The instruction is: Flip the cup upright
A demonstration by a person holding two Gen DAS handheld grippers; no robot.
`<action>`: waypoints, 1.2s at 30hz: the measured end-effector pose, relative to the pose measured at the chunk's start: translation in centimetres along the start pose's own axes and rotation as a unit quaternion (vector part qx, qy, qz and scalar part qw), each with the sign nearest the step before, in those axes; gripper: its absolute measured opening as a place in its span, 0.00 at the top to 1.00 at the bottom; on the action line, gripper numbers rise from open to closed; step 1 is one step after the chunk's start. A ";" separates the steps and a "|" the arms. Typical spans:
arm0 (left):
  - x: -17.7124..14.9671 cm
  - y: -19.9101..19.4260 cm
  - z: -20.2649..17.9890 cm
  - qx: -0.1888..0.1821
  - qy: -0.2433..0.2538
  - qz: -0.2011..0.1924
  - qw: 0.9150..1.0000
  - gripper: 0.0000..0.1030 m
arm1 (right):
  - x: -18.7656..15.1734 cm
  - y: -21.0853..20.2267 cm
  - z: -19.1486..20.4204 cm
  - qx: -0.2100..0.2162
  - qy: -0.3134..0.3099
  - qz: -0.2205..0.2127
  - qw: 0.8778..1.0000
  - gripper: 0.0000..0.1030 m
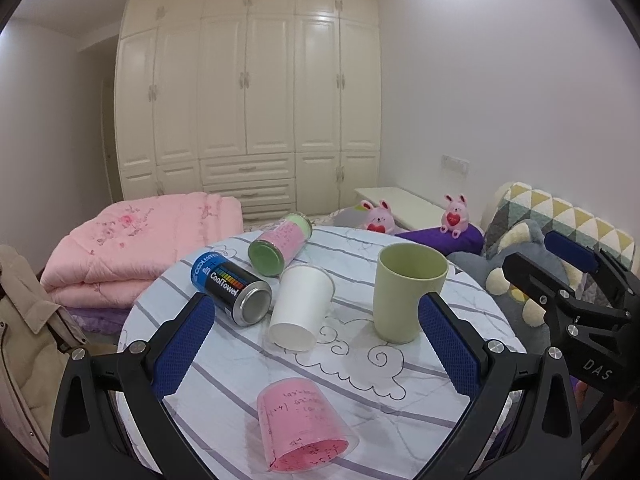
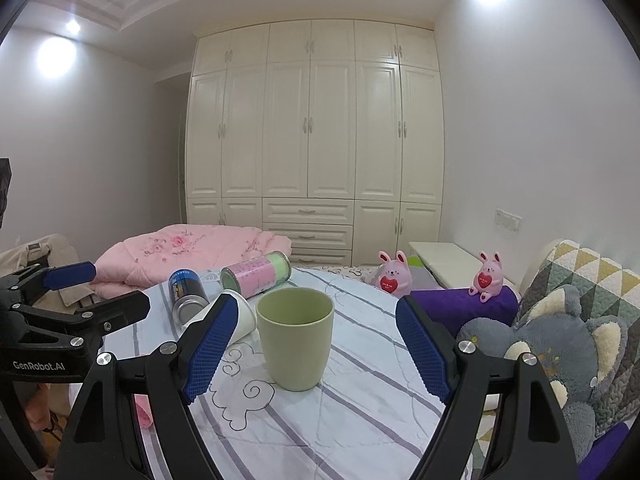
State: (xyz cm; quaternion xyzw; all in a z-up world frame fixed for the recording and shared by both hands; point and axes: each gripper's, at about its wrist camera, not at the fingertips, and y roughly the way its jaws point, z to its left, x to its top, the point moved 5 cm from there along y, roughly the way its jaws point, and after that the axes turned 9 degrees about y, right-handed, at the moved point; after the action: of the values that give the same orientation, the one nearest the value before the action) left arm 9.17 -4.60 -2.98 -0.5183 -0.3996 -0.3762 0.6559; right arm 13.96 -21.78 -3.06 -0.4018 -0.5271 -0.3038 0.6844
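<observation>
A pale green cup (image 1: 408, 292) stands upright on the round table (image 1: 460, 400), mouth up; it also shows in the right wrist view (image 2: 296, 336). A white cup (image 1: 300, 312) lies on its side left of it, partly hidden in the right wrist view (image 2: 244, 320). A pink cup (image 1: 304, 424) lies on its side near the front edge. My left gripper (image 1: 316, 340) is open and empty, hovering above the table. My right gripper (image 2: 316, 344) is open and empty, its fingers either side of the green cup but nearer the camera. It shows in the left view (image 1: 560, 276).
A blue-black CoolTowel can (image 1: 232, 292) and a pink-green can (image 1: 280, 248) lie on their sides at the table's far left. A folded pink quilt (image 1: 132, 248) lies beyond. Plush toys (image 2: 560, 344) and a purple cushion (image 2: 464, 304) sit to the right.
</observation>
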 end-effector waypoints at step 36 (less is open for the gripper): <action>-1.3 1.9 -0.5 -0.003 -0.008 0.051 0.999 0.00 | -0.4 0.3 -0.4 -0.008 0.002 0.022 1.000 0.20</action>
State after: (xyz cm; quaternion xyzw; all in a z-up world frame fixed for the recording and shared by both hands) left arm 10.46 -4.59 -4.99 -0.5431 -0.3769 -0.3393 0.6693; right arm 14.27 -21.94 -3.60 -0.4187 -0.5145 -0.2933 0.6885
